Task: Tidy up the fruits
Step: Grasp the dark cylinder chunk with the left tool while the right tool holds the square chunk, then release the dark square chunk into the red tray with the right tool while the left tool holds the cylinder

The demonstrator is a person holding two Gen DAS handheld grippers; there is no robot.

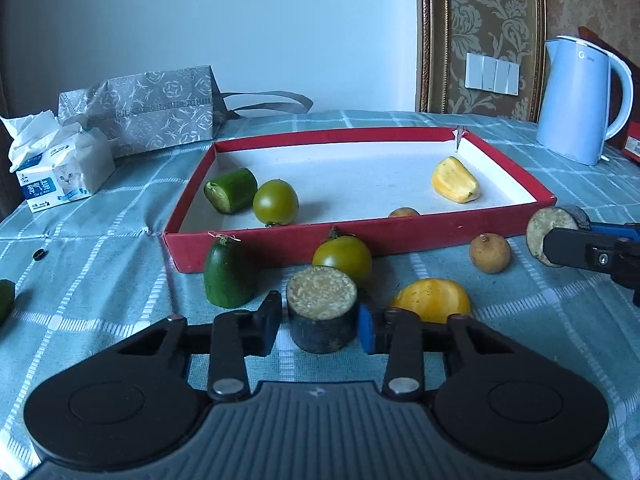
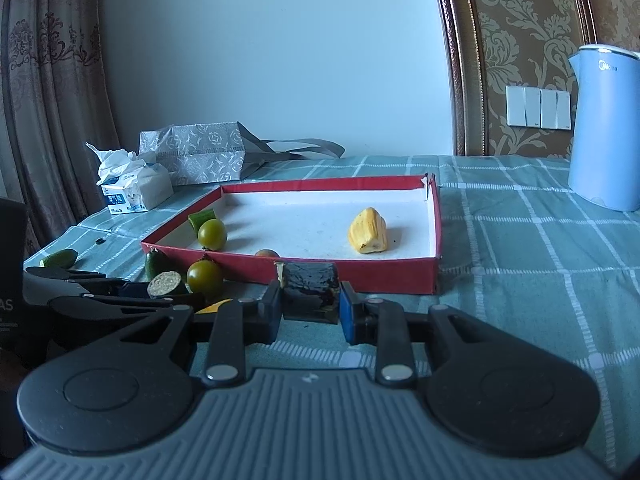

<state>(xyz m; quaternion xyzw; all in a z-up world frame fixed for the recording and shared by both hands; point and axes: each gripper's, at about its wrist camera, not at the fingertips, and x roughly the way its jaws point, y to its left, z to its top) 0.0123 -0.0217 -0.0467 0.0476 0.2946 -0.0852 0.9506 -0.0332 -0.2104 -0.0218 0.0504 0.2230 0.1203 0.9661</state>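
Observation:
My left gripper (image 1: 322,326) is shut on a dark-skinned cut fruit chunk (image 1: 322,308), cut face up, in front of the red tray (image 1: 280,246). My right gripper (image 2: 310,306) is shut on a second dark chunk (image 2: 310,286), held sideways by the tray's near wall; it shows at the right in the left view (image 1: 554,236). In the tray lie a green cucumber piece (image 1: 232,190), a green tomato (image 1: 276,202), a yellow jackfruit piece (image 1: 454,180) and a small brown fruit (image 1: 404,212). On the cloth lie a cucumber end (image 1: 228,276), a green tomato (image 1: 344,254), a yellow fruit (image 1: 432,300) and a longan (image 1: 490,252).
A blue kettle (image 1: 576,100) stands at the back right. A tissue pack (image 1: 60,168) and a grey patterned bag (image 1: 156,108) sit at the back left. Another cucumber piece (image 2: 60,258) lies at the far left on the checked tablecloth (image 2: 520,264).

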